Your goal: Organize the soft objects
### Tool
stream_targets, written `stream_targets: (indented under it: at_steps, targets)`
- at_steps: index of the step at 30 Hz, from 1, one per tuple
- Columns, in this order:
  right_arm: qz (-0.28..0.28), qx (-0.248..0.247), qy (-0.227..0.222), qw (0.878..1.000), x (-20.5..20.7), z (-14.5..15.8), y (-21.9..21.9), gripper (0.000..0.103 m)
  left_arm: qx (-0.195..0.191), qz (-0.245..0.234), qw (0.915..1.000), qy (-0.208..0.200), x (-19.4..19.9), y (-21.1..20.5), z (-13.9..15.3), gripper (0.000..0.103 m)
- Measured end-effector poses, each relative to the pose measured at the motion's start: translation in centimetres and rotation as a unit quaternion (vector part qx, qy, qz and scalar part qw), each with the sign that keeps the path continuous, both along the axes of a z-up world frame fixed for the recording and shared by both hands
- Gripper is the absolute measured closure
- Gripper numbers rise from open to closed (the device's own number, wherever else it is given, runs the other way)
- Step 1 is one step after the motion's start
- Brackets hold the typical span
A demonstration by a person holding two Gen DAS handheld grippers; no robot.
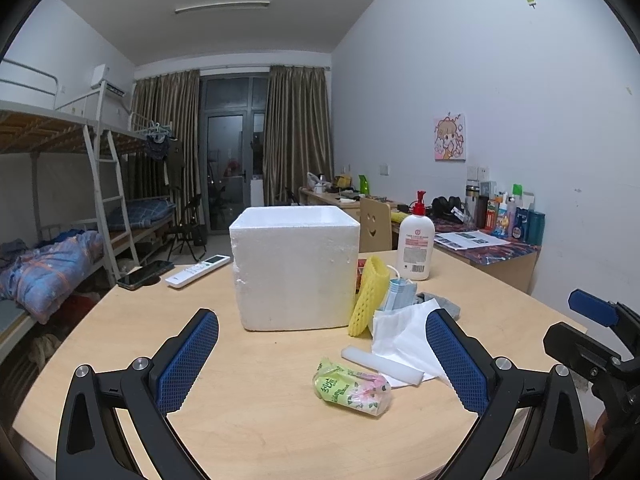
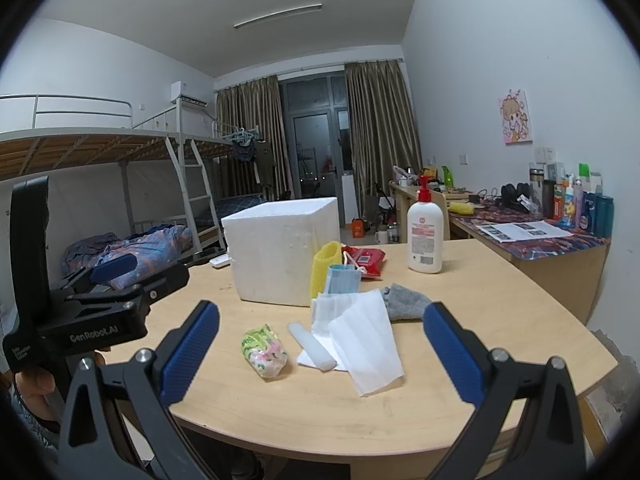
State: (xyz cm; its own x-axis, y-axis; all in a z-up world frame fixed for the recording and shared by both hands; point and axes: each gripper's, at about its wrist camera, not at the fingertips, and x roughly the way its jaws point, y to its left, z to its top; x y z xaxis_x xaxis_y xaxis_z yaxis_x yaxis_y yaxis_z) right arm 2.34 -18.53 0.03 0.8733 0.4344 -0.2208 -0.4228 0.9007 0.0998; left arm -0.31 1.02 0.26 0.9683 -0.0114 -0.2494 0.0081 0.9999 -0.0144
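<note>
A white foam box point(image 1: 296, 268) point(image 2: 280, 252) stands open-topped on the wooden table. To its right lie a yellow foam net point(image 1: 368, 296) point(image 2: 325, 268), a pack of blue masks point(image 1: 398, 292) point(image 2: 342, 278), white tissues point(image 1: 404, 340) point(image 2: 364, 340), a grey sock point(image 1: 444, 304) point(image 2: 404, 300), a white foam tube point(image 1: 380, 364) point(image 2: 312, 346) and a green tissue pack point(image 1: 352, 388) point(image 2: 264, 350). My left gripper point(image 1: 320, 360) hovers open in front of the box. My right gripper point(image 2: 320, 356) hovers open over the tissues. Neither holds anything.
A lotion pump bottle point(image 1: 416, 240) point(image 2: 425, 232) stands behind the pile, with a red packet point(image 2: 366, 260) beside it. A remote point(image 1: 198, 270) and a phone point(image 1: 146, 274) lie at the table's far left. A desk point(image 2: 560, 248) with bottles runs along the right wall. A hand point(image 2: 36, 384) holds the left gripper's handle.
</note>
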Motion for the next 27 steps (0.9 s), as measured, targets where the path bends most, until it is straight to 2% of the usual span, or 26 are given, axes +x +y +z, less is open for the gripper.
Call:
stream_targets:
  at_steps: [27]
  targets:
    - [0.003, 0.000, 0.008, 1.000, 0.29, -0.16, 0.46, 0.000, 0.002, 0.001, 1.0000, 0.008, 0.42, 0.03, -0.31, 0.000]
